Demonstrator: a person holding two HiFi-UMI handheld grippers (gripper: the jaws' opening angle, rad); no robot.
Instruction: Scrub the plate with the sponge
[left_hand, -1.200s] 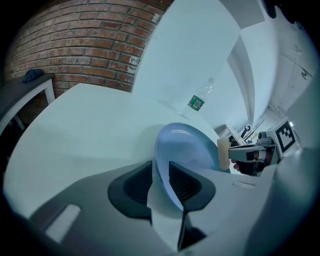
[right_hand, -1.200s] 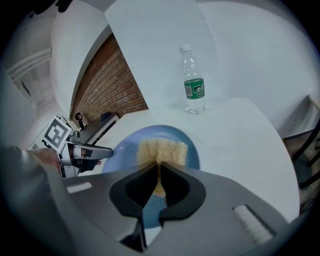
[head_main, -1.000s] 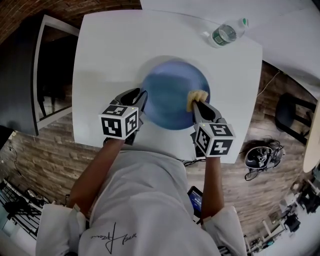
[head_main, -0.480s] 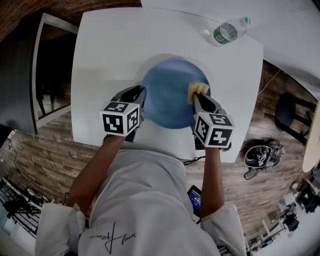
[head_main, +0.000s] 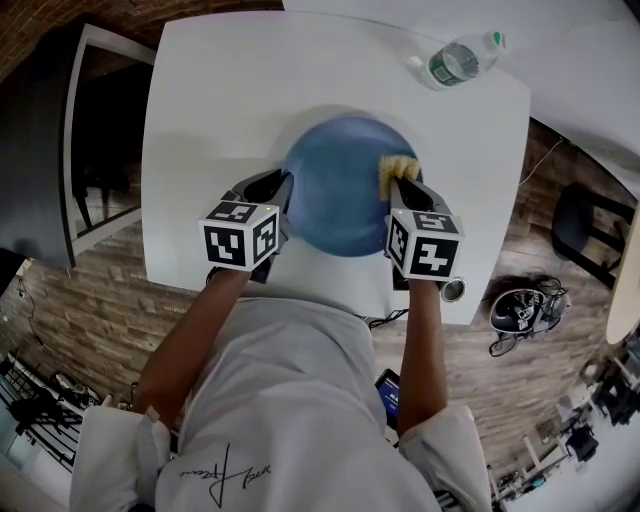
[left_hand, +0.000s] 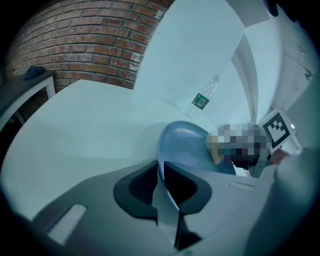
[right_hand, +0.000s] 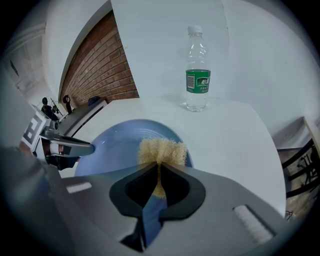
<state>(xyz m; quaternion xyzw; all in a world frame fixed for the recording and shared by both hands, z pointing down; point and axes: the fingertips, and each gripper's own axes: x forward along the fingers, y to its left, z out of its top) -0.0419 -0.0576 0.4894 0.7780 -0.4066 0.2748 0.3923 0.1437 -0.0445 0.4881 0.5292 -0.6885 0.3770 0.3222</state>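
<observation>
1. The right gripper (right_hand: 159, 172) is clenched on the sponge (right_hand: 161, 150). Its jaws pinch the sponge's near end, and the rest fans out past the tips onto the right part of the plate (head_main: 335, 190), close to the rim.
2. The left gripper (left_hand: 162, 170) is clamped on the plate's opposite, left rim, with the thin edge running between its jaws. It looks to be acting as the steadying hold.
3. The step in hand appears to be the scrubbing itself, with the sponge on the plate and the plate pinned. The next move probably calls for dragging the sponge across the middle towards the left side. It needs light downward pressure and a firm rim grip so the plate does not slide or turn.
4. The sponge is pale yellow, coarse and fibrous, and soft enough to crease where it is pinched. The plate is round, blue, smooth and glossy, and shallow with a raised rim. It will likely be slippery under the sponge.
5. The plate lies on a white, matte table (head_main: 230, 90). Well beyond it, near the far right corner, stands a clear plastic bottle (right_hand: 198, 75) with a green label.
</observation>
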